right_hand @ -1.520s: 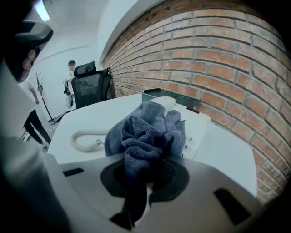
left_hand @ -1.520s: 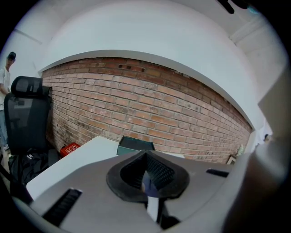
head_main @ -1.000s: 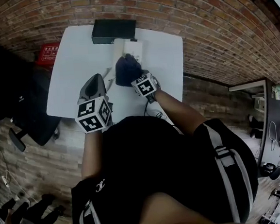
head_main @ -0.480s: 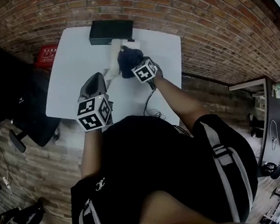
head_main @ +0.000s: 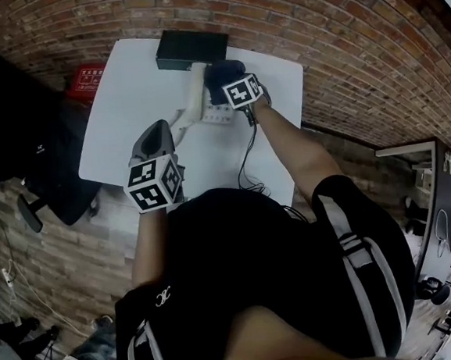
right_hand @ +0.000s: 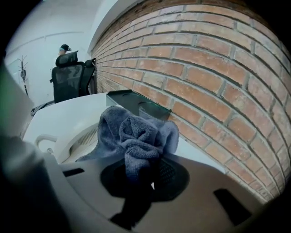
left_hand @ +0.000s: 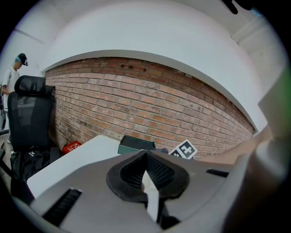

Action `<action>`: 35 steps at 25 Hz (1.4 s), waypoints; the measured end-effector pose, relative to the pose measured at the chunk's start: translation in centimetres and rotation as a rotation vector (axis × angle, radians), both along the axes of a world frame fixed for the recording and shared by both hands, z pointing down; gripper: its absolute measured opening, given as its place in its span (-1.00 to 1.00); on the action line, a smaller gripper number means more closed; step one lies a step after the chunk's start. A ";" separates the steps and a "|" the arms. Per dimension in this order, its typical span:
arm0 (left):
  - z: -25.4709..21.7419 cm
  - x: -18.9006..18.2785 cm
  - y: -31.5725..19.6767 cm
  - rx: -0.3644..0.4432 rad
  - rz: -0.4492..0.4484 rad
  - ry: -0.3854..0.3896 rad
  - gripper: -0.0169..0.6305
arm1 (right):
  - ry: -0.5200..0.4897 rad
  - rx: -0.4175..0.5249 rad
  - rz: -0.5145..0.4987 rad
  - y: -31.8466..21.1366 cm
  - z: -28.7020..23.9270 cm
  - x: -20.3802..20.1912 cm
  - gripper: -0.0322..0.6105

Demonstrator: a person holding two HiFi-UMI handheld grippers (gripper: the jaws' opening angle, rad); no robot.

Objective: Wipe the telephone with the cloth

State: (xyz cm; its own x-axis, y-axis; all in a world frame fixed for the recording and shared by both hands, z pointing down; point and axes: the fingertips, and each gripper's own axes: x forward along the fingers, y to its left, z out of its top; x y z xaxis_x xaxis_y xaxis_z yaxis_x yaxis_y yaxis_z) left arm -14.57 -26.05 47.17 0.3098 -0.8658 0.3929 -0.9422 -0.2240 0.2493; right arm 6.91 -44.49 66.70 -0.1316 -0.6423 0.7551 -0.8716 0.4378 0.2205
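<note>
At far end of table (head_main: 117, 106), R gripper (right_hand: 148, 178) is clamped on dark cloth (right_hand: 136, 132), which sits atop white telephone (head_main: 206, 108) beside black box (head_main: 190, 49). L gripper (head_main: 156, 138) hangs nearer the person, jaws together, empty.

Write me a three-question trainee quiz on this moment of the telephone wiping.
1. What do the fingers of the right gripper clamp? A) a handset B) a blue-grey cloth C) nothing
2. True or false: the black box stands at the table's near edge, beside the person.
3. Fill in: the gripper nearer the telephone is the ____ one.
Key: 1 B. 2 False: the black box stands at the far edge of the table, by the brick wall. 3 right.
</note>
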 end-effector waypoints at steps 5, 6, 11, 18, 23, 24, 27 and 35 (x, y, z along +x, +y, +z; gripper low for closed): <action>0.4 0.2 0.1 -0.013 -0.001 -0.003 -0.96 | -0.024 0.025 0.058 -1.7 -0.4 0.6 -0.81; 0.4 0.2 0.0 -0.013 0.000 -0.005 -0.96 | -0.044 0.031 0.079 -1.9 -0.5 0.7 -0.81; 0.2 0.0 -0.1 -0.004 -0.006 -0.003 -0.96 | -0.104 0.101 0.128 -1.2 -0.4 0.7 -0.81; -0.3 -0.9 -0.5 0.028 -0.028 0.015 -0.96 | -0.262 -0.002 0.159 3.7 0.2 0.0 -0.82; -1.4 -0.8 -0.8 0.090 -0.054 -0.006 -0.96 | -0.441 0.111 0.104 6.0 -3.7 -2.0 -0.82; -1.5 -0.7 -0.8 0.091 -0.048 -0.010 -0.96 | -0.466 0.159 0.089 6.4 -5.3 -2.2 -0.81; -1.6 -0.3 -0.9 0.095 -0.035 -0.012 -0.96 | -0.507 0.314 0.067 7.4 -10.9 -2.1 -0.82; -2.6 -0.3 -1.9 0.144 -0.034 -0.038 -0.96 | -0.507 0.654 -0.038 11.3 -23.7 -1.1 -0.81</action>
State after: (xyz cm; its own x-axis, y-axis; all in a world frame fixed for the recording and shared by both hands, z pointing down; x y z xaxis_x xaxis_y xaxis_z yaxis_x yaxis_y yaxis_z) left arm -14.90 -27.99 44.60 0.2672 -0.9238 0.2743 -0.9578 -0.2232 0.1811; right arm 5.78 -33.14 43.05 -0.3860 -0.9196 0.0735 -0.9210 0.3887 0.0251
